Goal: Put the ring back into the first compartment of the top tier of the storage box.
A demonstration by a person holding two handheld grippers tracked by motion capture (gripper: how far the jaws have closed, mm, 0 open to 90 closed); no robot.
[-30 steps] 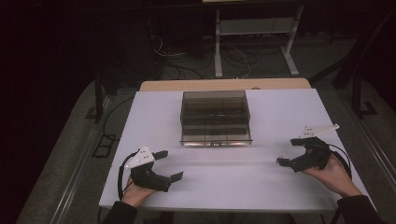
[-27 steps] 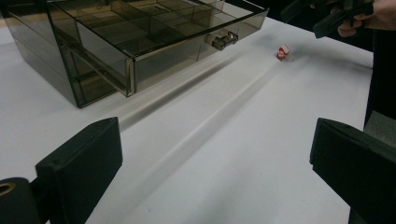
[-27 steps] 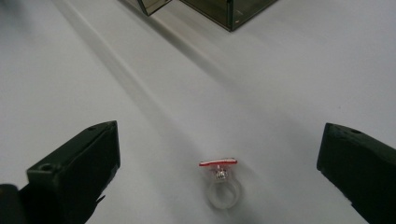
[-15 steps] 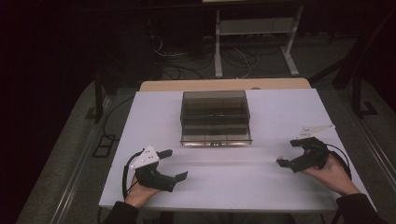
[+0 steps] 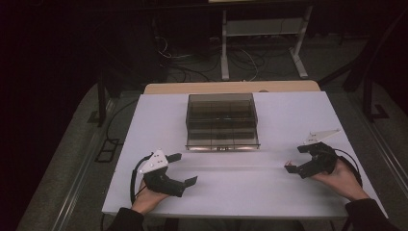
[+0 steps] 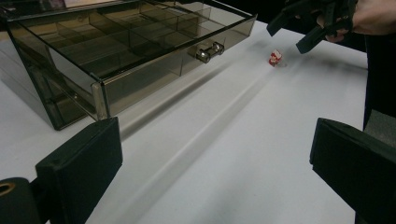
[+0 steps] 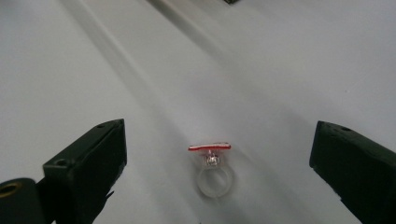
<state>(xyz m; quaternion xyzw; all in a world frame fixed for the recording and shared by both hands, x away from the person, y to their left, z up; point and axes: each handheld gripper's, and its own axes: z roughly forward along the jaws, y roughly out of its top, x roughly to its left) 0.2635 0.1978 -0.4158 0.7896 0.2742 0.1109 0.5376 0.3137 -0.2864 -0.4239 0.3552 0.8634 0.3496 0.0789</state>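
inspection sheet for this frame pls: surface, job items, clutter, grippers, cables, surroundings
Surface: white table, a faint crease across it, no spills seen.
Job's things: small clear ring with red top lies on the table between the right gripper's jaws, untouched. Smoky clear drawer box stands mid-table; its compartmented drawer is pulled out, no contents made out.
Clutter: nothing seen.
Grippers: left gripper open, low over the near left of the table, holding nothing. Right gripper open, poised around the ring.
Cables: black cable loops from the left gripper; floor cables behind the table.
Surroundings: dark room, white stand legs on the floor behind.
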